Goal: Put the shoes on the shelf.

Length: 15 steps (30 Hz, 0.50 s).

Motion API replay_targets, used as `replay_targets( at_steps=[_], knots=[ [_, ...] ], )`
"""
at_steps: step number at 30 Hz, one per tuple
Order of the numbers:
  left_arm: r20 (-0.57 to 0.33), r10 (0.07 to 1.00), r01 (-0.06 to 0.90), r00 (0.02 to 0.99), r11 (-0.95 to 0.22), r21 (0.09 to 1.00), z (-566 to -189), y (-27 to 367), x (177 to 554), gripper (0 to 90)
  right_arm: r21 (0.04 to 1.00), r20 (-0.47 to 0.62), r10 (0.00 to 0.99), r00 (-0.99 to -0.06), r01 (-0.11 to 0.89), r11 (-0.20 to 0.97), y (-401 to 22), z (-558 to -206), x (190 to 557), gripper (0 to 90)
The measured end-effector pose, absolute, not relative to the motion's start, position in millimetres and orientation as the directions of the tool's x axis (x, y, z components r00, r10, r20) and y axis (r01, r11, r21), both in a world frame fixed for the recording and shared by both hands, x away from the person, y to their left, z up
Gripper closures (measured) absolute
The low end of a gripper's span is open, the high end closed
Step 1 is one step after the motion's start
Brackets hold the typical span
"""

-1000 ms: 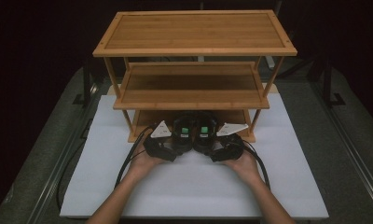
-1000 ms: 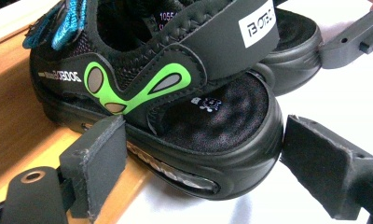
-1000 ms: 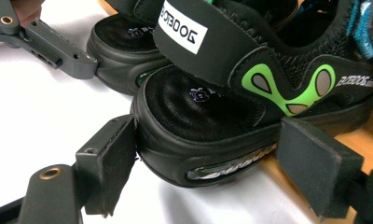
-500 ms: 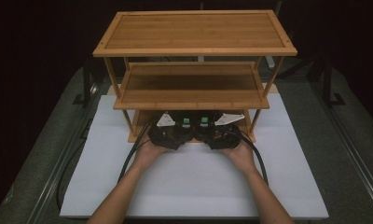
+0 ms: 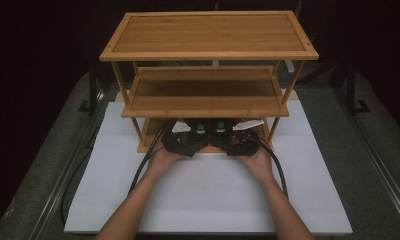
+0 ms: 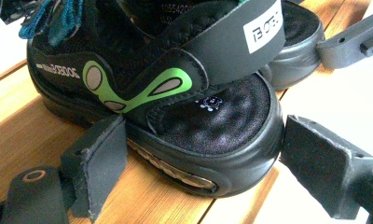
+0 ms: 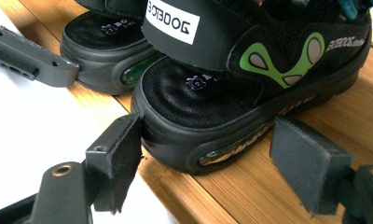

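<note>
Bamboo makes up the three-tier rack (image 5: 208, 55), whose middle shelf hides most of the pair of black shoes on its bottom board at my twelve o'clock. My left gripper (image 6: 194, 172) stands wide around the heel of the left shoe (image 6: 175, 88), one pad touching at nine o'clock, the other clear. My right gripper (image 7: 212, 163) brackets the right shoe (image 7: 250, 70), its toe cut off; jaws just eased inward, neither pad clamping.

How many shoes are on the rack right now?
2, side by side on the bottom shelf: left shoe between the left gripper fingers, right shoe between the right gripper fingers.
</note>
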<state>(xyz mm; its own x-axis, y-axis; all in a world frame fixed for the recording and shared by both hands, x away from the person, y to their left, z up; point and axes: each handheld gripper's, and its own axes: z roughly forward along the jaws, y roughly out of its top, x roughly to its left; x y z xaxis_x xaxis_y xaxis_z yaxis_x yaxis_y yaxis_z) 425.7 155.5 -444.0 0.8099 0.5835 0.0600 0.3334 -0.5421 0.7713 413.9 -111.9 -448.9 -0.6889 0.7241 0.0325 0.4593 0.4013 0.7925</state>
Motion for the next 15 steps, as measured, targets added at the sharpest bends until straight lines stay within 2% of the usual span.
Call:
replay_targets(
  at_steps=[6, 9, 15],
  knots=[
    [-0.001, 0.593, 0.388, 0.805, -0.525, 0.757, -441.2, 159.4, 421.2, 15.9, 0.796, 0.067, 0.715, -0.696, 0.470, 0.382, -110.8, -443.4, 409.3, 21.3],
    [0.008, 0.574, 0.373, 0.819, -0.543, 0.752, -438.1, 162.5, 417.8, 15.7, 0.794, 0.078, 0.715, -0.694, 0.477, 0.376, -111.2, -439.5, 406.0, 18.5],
    [0.004, 0.579, 0.388, 0.815, -0.551, 0.739, -432.8, 171.1, 409.1, 8.7, 0.782, 0.120, 0.729, -0.674, 0.517, 0.349, -117.5, -433.7, 394.5, 11.5]
  ],
)
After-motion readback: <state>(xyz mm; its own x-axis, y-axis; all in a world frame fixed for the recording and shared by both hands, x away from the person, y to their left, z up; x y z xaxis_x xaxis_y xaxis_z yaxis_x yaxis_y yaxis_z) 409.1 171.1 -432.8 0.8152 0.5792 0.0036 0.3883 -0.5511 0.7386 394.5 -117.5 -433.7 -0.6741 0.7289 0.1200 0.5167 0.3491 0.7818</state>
